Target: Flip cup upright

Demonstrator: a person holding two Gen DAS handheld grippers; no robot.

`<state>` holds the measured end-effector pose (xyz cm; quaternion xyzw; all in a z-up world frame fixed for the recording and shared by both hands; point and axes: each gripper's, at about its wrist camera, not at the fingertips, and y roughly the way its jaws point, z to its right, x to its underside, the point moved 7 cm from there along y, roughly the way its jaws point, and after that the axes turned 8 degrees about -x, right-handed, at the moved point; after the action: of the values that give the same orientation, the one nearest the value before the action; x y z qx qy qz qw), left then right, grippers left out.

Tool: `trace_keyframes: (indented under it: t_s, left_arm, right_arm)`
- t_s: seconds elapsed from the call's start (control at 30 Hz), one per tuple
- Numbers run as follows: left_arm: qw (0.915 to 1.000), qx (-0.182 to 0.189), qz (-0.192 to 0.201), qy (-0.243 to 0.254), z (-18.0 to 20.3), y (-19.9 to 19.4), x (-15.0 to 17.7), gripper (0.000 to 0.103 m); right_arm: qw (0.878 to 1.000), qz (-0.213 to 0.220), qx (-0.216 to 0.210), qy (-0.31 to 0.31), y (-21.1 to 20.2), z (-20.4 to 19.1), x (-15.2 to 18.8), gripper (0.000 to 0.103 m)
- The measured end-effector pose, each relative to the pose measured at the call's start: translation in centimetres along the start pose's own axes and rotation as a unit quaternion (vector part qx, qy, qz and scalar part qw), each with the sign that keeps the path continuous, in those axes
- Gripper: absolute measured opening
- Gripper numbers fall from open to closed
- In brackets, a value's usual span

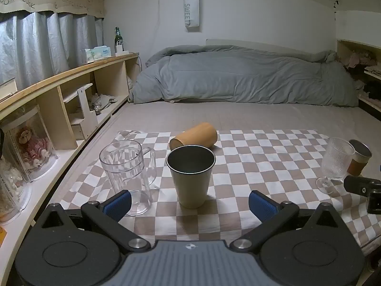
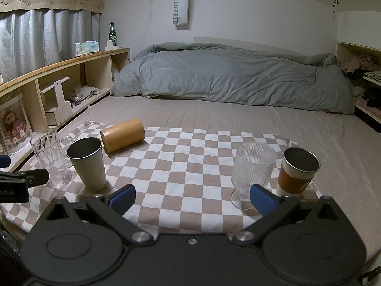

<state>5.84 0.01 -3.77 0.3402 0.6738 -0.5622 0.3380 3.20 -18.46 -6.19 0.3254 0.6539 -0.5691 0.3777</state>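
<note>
- The wooden cup lies on its side on the checkered cloth, behind the metal cup; you haven't flipped it yet.
- Your left gripper and right gripper are both spread wide, holding nothing.

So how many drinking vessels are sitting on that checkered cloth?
5: clear mug far left, grey metal cup beside it, bamboo cup lying behind, ribbed goblet right, sleeved cup far right.
</note>
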Motion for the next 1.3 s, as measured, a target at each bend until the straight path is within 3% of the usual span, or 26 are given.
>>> trace_keyframes:
  t_s: [1.3]
  left_arm:
    - [1.0, -0.001, -0.001, 0.001, 0.01, 0.04, 0.01, 0.103]
  right_arm:
    - [1.0, 0.0, 0.001, 0.0, 0.02, -0.07, 0.05, 0.103]
